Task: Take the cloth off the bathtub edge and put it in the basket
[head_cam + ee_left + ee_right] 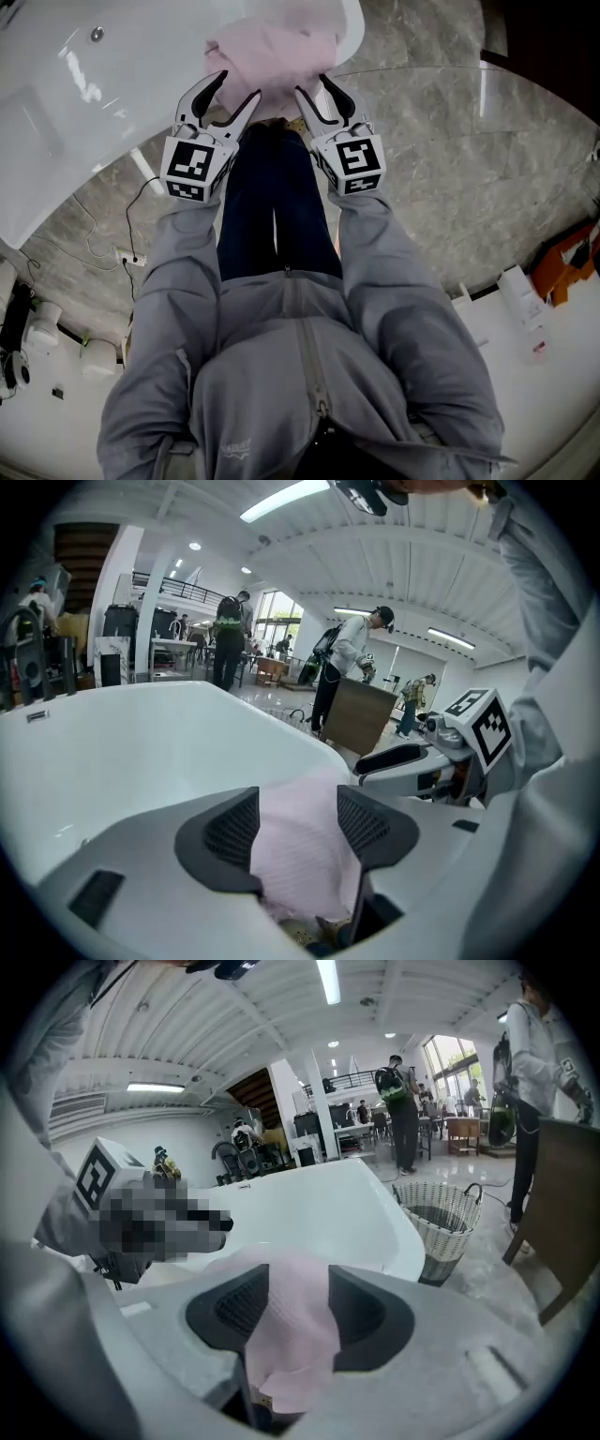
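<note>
A pink cloth (272,52) hangs over the near edge of the white bathtub (112,94). My left gripper (236,86) is at the cloth's left side and my right gripper (314,86) at its right, both tips against the hanging fold. In the left gripper view the cloth (300,846) shows in the gap between the open jaws, and the right gripper view shows the same cloth (291,1326) between its own open jaws. Neither pair of pads presses on it. A woven basket (441,1218) stands on the floor beyond the tub's end, to the right.
The person's legs stand close against the tub. A power strip with cable (127,255) lies on the marble floor at the left. A brown panel (361,714) and several people stand beyond the tub. Orange gear (567,258) sits at the far right.
</note>
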`<state>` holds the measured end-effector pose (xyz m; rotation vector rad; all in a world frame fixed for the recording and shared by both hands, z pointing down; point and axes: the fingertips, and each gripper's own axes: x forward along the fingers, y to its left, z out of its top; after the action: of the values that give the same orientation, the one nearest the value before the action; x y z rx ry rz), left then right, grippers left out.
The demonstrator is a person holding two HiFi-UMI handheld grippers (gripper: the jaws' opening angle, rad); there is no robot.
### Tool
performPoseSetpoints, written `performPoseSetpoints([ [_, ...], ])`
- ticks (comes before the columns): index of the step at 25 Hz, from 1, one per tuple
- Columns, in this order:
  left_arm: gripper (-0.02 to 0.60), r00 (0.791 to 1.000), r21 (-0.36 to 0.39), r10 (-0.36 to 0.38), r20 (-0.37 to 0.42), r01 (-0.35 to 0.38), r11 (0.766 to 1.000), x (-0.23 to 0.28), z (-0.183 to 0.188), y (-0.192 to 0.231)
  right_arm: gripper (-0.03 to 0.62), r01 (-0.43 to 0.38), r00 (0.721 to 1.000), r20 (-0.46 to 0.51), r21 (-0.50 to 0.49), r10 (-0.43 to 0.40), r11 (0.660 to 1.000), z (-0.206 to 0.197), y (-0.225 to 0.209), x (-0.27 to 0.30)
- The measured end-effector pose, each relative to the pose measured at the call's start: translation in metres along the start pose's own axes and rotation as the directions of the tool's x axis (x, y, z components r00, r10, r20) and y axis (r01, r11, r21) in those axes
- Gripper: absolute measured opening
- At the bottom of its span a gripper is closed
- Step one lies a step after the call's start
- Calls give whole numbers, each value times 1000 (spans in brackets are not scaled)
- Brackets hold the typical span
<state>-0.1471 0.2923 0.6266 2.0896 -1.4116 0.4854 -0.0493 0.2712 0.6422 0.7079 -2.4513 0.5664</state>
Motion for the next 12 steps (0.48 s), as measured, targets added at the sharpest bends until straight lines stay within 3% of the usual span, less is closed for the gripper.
performPoseSetpoints([
  [7,328,990,-16,-8,-143,6,1000,12,-24,12,361,-15,996,-87,20,17,1000,-25,-5,13],
  [12,359,975,32,-28,-221,36,999,21,-33,14,422,-43,980,-190,53,52,998,-57,-5,22],
])
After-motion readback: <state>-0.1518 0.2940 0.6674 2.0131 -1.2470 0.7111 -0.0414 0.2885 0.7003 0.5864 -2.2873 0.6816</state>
